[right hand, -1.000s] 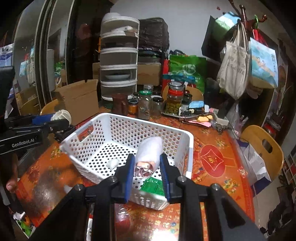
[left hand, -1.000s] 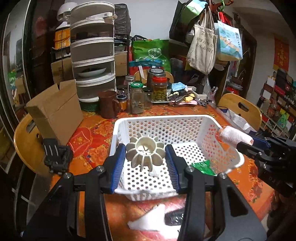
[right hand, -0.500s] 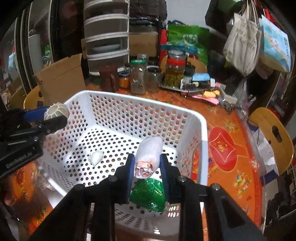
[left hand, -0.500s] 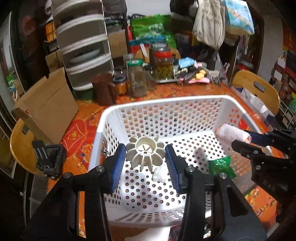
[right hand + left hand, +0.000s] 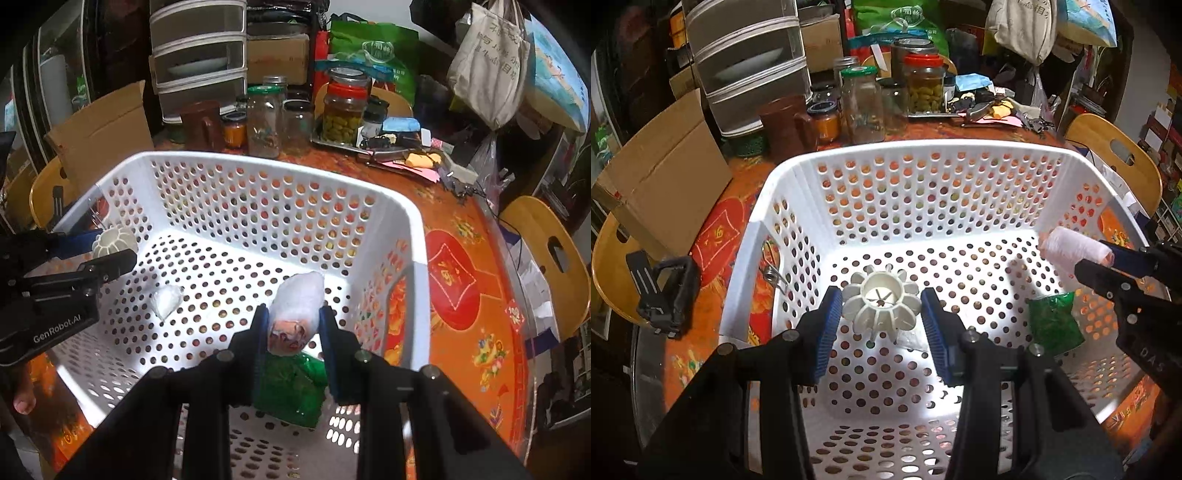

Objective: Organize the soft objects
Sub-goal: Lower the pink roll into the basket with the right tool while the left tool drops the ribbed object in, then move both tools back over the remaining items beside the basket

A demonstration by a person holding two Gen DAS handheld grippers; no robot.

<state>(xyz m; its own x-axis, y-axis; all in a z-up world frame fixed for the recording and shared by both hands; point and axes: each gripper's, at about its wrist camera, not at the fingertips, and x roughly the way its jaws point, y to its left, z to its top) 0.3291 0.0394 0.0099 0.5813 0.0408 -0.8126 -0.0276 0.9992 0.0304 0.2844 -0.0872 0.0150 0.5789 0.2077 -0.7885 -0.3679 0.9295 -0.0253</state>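
1. Here, the bench [image 5: 713, 236] is the largest thing: one flat top under a glossy orange cloth with red medallions, running from the left edge to the upper right of both views.
2. One white plastic basket [image 5: 923, 147] fills the centre, its rectangular walls and floor perforated with round holes and its corners rounded.
3. One folded brown cardboard box [image 5: 665, 184] sits at the left of the left wrist view, matte and flat-sided.
4. Several glass jars [image 5: 862, 107] stand in the upper centre, smooth and cylindrical, with lids in different colours.
5. The left gripper [image 5: 881, 317] has two ribbed blue fingers clenched on one cream ridged flower-shaped piece [image 5: 882, 301], held over the basket floor at centre.
6. The right gripper [image 5: 293, 332] has two blue fingers clenched on one soft white roll [image 5: 297, 306], a rounded cylinder with a printed end, above the basket's lower right.
7. One crinkly green packet [image 5: 291, 387] lies on the basket floor beneath that roll.
8. One small white wrapped lump [image 5: 166, 301] lies on the floor at left centre.
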